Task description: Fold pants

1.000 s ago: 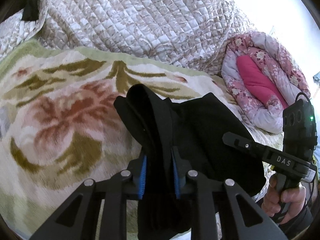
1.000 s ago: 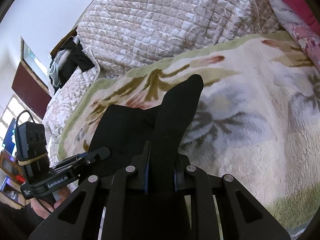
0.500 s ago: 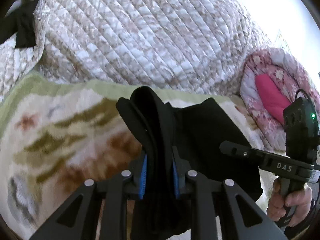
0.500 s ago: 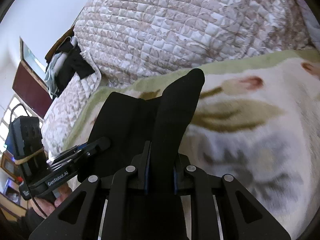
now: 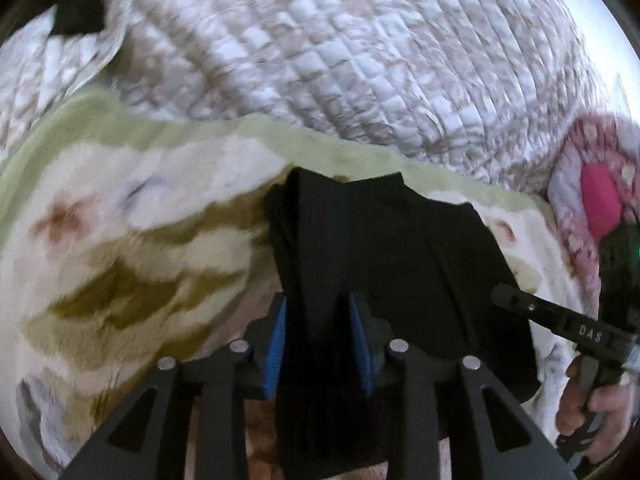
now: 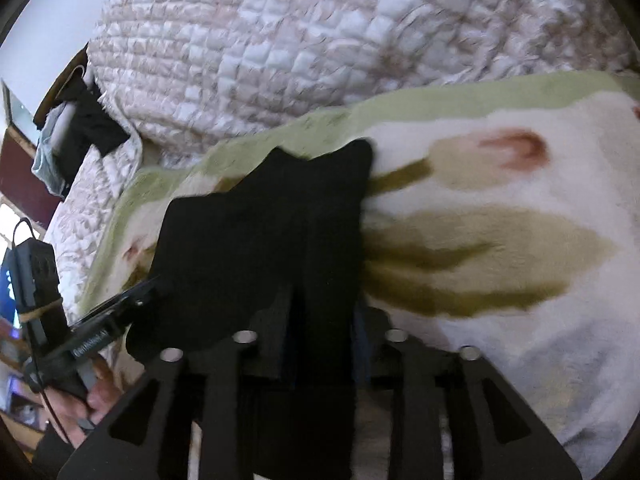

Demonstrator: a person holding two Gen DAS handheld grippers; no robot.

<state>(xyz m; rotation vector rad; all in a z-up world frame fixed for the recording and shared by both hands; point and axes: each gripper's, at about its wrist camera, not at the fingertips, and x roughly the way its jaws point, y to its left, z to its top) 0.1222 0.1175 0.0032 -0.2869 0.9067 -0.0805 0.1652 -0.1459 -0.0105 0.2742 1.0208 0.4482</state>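
I have the black pants (image 5: pixel 384 264) bunched lengthwise, their far edge draped onto the floral blanket (image 5: pixel 132 240) just short of its pale green border. The near part of the fabric hangs between the 2 tongs. In the left wrist view the left gripper (image 5: pixel 318 336) shows its blue pads (image 5: pixel 276 344) standing a little off the cloth, and its jaws have just been opening with the fabric between them. The right gripper (image 6: pixel 320 320) has likewise just been opening. Cloth runs through its jaws, but they are too dark for me to tell whether the pads press on it.

I judge 1 fold to be landing now: the far end is laid down, the release is under way, and smoothing plus at least 1 more fold across the length is left.

The pants look like a finely ribbed, matte knit, soft and limp, with rounded folded corners. The blanket is plush, cream with olive leaves and rusty flowers. Beyond it rises a quilted bedspread (image 5: pixel 320 52) in beige and white diamonds, and at the far right lies a pink floral quilt (image 5: pixel 600 184).
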